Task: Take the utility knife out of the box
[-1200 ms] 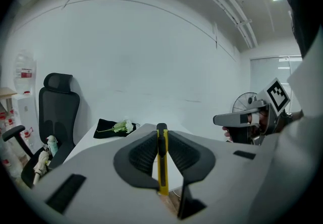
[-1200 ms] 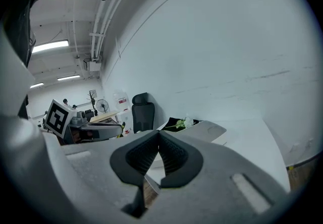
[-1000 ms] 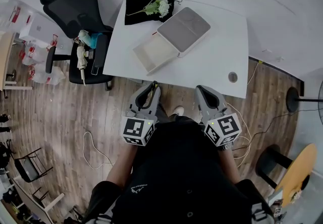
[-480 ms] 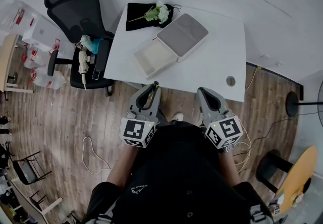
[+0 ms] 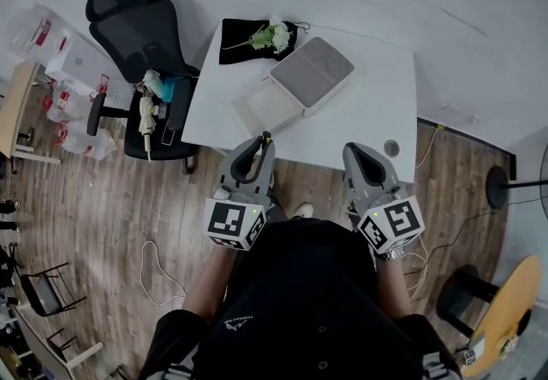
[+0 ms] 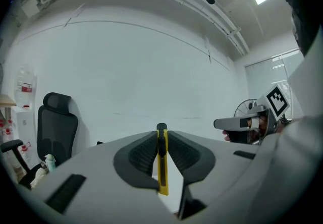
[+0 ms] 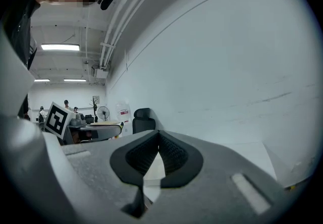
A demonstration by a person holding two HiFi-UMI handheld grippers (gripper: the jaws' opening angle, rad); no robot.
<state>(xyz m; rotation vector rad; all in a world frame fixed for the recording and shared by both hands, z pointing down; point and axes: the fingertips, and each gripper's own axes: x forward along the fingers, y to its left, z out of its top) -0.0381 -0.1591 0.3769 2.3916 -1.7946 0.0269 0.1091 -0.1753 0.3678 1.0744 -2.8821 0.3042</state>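
Note:
My left gripper (image 5: 264, 144) is shut on a yellow utility knife (image 6: 162, 161). The knife stands edge-on between the pads, its black tip poking past the fingertips. The gripper hangs at the near edge of the white table (image 5: 368, 113), pointing roughly level. My right gripper (image 5: 354, 152) is beside it at the same edge. Its jaws are shut with nothing between them (image 7: 159, 135). The open box tray (image 5: 261, 104) lies on the table ahead of the left gripper. The grey lid (image 5: 312, 72) rests against its far right side.
A black cloth (image 5: 248, 34) with a white flower sprig (image 5: 275, 34) lies at the table's far left corner. A black office chair (image 5: 141, 36) holding oddments stands left of the table. A round cable hole (image 5: 391, 147) sits near the table's front right edge.
Both grippers have risen together and now overlap the table's near edge in the head view. The knife stays clamped in the left gripper. The box has not moved.

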